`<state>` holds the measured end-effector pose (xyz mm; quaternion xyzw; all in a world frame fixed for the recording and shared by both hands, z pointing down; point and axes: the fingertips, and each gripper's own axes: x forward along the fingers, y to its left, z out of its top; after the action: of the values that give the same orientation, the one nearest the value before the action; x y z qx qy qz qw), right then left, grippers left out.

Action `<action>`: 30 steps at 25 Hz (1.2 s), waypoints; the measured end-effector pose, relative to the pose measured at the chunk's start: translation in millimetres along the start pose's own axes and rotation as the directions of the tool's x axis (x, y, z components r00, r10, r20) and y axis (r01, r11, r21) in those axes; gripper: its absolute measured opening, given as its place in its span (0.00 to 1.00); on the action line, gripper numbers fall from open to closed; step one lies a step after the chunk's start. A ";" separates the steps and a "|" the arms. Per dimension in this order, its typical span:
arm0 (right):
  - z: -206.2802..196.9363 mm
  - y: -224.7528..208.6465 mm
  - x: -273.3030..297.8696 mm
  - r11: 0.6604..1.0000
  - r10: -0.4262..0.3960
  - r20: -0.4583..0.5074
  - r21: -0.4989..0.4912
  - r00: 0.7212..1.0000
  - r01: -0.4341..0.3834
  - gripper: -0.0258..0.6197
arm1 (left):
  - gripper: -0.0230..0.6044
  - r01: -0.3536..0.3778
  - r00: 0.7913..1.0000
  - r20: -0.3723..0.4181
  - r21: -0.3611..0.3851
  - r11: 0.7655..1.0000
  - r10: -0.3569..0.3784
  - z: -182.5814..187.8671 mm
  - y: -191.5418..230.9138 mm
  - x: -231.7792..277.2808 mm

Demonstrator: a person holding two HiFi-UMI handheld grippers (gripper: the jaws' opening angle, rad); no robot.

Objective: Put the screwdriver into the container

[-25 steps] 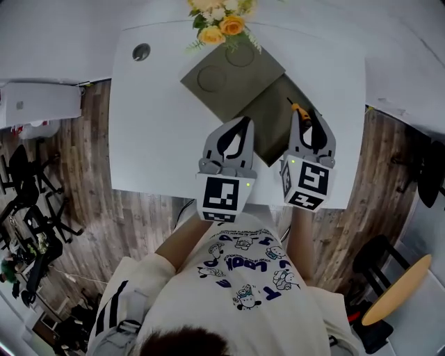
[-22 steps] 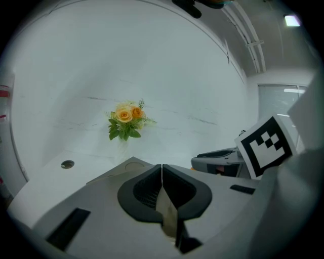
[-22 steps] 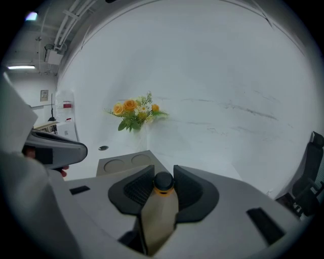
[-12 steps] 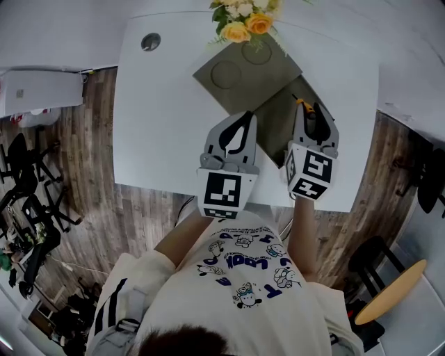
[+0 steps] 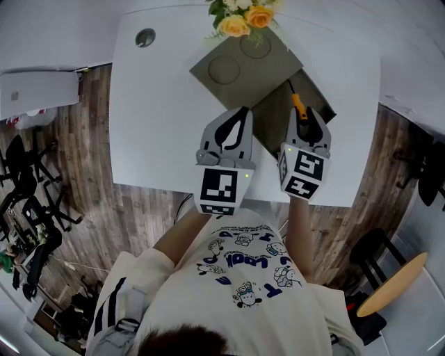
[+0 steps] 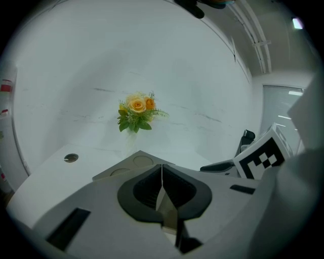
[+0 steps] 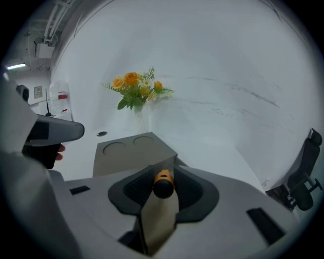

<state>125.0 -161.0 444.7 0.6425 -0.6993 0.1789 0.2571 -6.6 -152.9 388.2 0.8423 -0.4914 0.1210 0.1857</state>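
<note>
1. The white desk carries an olive-grey container. One part is a flat panel with two round recesses. A darker open part lies beside it, on the person's side.
2. A bunch of orange and cream flowers stands at the far edge of the desk, just behind the container. A round hole sits in the far left corner of the desk.
3. The right gripper is held over the dark open part of the container. Its jaws are part-way apart and clamped on the screwdriver.
4. In the right gripper view the screwdriver shows its black butt and orange handle, pressed between the two pads of the right gripper. The container lies just ahead.
5. In the head view the thin shaft points away from the person, toward the recessed panel. I cannot tell whether the tip touches the container.
6. The left gripper is beside the right one, at the near left edge of the container. Its jaws are pressed together with nothing between them, as the left gripper view confirms.
7. The two grippers are near each other but apart.
</note>
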 end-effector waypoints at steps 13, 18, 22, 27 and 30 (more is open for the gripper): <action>-67.6 7.2 14.0 0.997 0.028 -0.259 0.083 0.965 -0.007 0.25 | 0.07 -0.002 1.000 -0.031 -0.017 1.000 0.002 -16.4 -1.0 -1.7; -83.4 6.4 20.5 0.997 0.034 -0.332 0.072 0.942 -0.011 0.25 | 0.07 -0.014 0.999 -0.042 -0.027 1.000 0.013 -24.1 2.9 -2.2; -94.7 7.9 23.2 0.997 0.043 -0.391 0.069 0.919 -0.018 0.25 | 0.07 -0.025 0.999 -0.045 -0.031 0.999 0.024 -27.3 5.6 -3.1; -106.2 13.6 25.3 0.995 0.075 -0.451 0.090 0.889 -0.038 0.25 | 0.07 -0.033 0.998 -0.047 -0.036 0.999 0.032 -28.8 8.5 -4.5; -109.8 15.3 26.3 0.995 0.086 -0.471 0.090 0.878 -0.049 0.25 | 0.07 -0.036 0.998 -0.049 -0.037 0.999 0.034 -29.9 8.6 -4.3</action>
<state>122.9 -116.8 549.7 0.5635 -0.6299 0.3660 0.3895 -16.9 -140.5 415.2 0.8267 -0.5036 0.1354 0.2111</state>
